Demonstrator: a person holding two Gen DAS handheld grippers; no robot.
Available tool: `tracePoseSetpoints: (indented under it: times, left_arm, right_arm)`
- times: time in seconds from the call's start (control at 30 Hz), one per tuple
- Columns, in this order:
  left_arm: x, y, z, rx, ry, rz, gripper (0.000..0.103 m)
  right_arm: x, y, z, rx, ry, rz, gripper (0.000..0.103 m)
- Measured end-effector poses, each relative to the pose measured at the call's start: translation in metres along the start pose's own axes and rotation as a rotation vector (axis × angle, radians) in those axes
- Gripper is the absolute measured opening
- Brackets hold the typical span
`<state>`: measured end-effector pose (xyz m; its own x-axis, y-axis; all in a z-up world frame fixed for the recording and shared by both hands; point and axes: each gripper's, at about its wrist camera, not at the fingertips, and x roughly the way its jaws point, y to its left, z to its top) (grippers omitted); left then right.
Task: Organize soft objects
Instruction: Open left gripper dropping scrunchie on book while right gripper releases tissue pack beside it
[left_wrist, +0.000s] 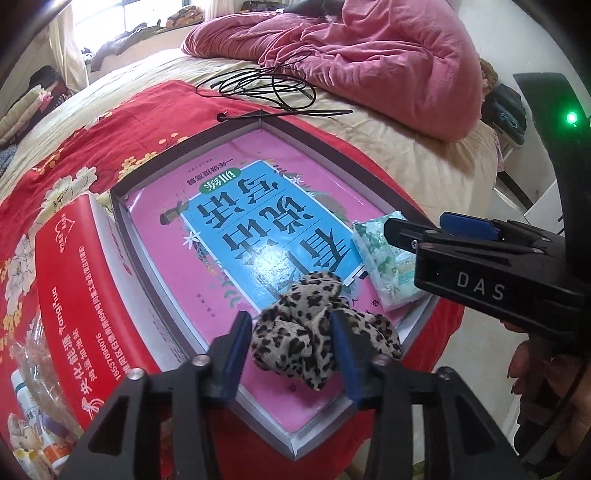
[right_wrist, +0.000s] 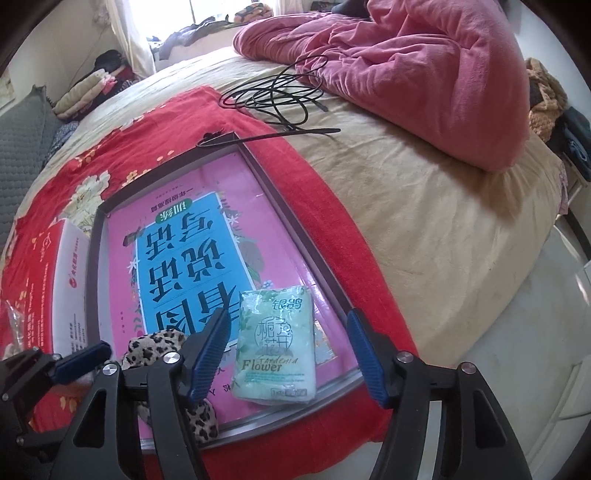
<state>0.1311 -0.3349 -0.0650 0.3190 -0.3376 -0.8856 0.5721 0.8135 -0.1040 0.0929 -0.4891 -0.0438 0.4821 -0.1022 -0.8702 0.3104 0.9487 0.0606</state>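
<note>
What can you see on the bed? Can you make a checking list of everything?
Surface: red flowered cloth spread on a beige bed.
Job's things: leopard-print scrunchie and green tissue pack both lie in the grey tray, on a pink book.
Clutter: red box beside the tray; small bottles in clear wrap.
Grippers: left gripper open around the scrunchie; right gripper open, straddling the tissue pack.
Cables: black cable coiled on the bed; black zip tie.
Surroundings: pink quilt, folded clothes, bright window.
</note>
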Motion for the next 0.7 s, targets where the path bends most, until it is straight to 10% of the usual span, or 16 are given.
tracePoseSetpoints:
  times: [0.7]
  left_arm:
    - [-0.054,0.019,-0.001,-0.050,-0.080,0.028,0.069]
  right_arm:
    - [-0.034,0.003,-0.003,-0.004,-0.043,-0.002,0.076]
